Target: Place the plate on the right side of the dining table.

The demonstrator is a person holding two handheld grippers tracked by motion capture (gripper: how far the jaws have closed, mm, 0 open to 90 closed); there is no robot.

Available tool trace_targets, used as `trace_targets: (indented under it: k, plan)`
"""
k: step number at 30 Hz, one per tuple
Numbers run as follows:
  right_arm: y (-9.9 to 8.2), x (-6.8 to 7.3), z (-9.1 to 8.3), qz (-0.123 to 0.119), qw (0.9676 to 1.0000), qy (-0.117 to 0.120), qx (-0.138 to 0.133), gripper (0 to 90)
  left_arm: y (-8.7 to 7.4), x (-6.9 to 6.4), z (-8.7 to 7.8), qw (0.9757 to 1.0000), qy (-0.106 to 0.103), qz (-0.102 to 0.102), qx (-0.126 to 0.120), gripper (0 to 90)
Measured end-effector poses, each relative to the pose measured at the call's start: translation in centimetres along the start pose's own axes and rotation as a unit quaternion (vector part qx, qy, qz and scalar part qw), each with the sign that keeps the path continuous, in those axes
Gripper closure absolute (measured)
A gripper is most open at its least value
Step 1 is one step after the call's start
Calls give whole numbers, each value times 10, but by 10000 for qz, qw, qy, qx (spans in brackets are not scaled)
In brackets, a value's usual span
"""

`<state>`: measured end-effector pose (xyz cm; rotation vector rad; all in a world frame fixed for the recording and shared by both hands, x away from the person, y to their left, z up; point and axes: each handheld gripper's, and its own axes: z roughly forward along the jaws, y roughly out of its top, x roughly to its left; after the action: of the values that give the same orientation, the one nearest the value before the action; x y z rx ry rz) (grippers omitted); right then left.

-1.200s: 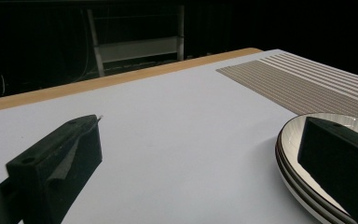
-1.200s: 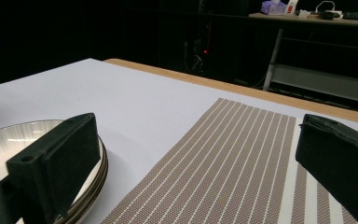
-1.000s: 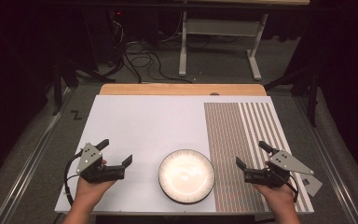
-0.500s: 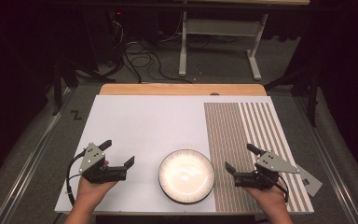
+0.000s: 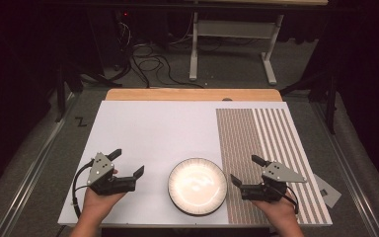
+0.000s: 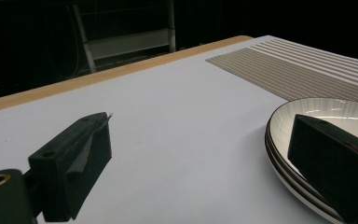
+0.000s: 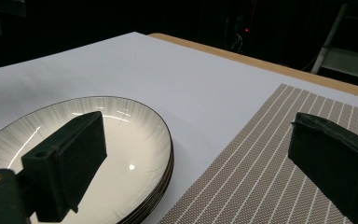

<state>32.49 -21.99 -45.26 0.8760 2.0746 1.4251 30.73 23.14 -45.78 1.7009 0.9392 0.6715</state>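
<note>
On the left side of the white tabletop [image 5: 153, 128], the left gripper [image 5: 128, 170] sits low in the person's left hand [image 5: 96, 202], near the stack of round white plates with thin dark rims [image 5: 197, 186] but apart from it. Its jaws stand wide with nothing between them; they have just been closing slightly. Its position matches the earlier frames.

At centre, near the front edge, the plate stack rests flat on the bare white surface, just beside the brown striped woven placemat [image 5: 266, 148].

On the placemat, the right gripper [image 5: 244, 170] has shifted leftward since a second ago and now sits just beside the stack's rim, not touching. Its jaws are also wide and empty, having just narrowed a little.

Judgement: both grippers bracket the stack; a grasp of the rim looks imminent, right side leading.
</note>
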Motion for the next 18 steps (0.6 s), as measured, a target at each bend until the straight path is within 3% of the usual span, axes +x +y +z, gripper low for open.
trace_targets:
  k: [9,18]
  plan:
    - [-4,1,5,-21,9998,100,174,117,0,-2,1,10000,-48,-62,19,57]
    - [-13,-4,9,124,9994,154,284,162,-1,-4,2,9999,-99,-55,49,57]
